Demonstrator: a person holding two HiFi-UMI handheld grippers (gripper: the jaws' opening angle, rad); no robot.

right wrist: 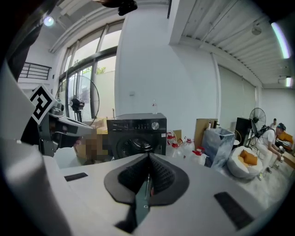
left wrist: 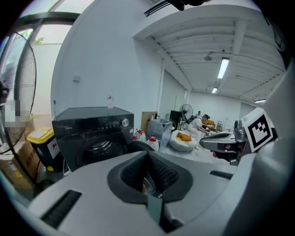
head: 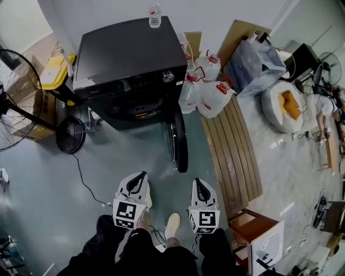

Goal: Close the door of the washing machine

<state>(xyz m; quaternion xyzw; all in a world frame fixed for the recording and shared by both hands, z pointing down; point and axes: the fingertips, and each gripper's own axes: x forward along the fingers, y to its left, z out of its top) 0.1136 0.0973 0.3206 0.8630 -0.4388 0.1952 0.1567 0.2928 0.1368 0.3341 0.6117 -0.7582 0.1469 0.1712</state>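
In the head view, the washing machine [head: 126,59] stands against the far wall with its drum mouth exposed. Its door [head: 180,141] hangs swung out on the right, edge-on to me, over the green floor [head: 108,161]. A small bottle [head: 154,15] sits on top of the machine and red-capped jugs [head: 207,86] crowd its right flank. The left gripper [head: 141,177] and the right gripper [head: 198,183] are low in the picture, just ahead of the person's feet, both well apart from the door.

In the left gripper view, the left gripper [left wrist: 148,153] has its jaws pressed together with nothing between them. Beyond them the washing machine [left wrist: 92,131] shows its open drum, with the dark rim of the door [left wrist: 137,145] beside it.

In the right gripper view, the right gripper [right wrist: 148,156] likewise has its jaws pressed together and empty. The washing machine [right wrist: 138,129] is dead ahead, drum open.

I judge this as the approach: nothing touches the door yet. The right gripper is the nearer one, so I would next bring it round to the door's outer face, to the right of it in the head view. From there I would push it leftward until it latches, keeping clear of the jugs.
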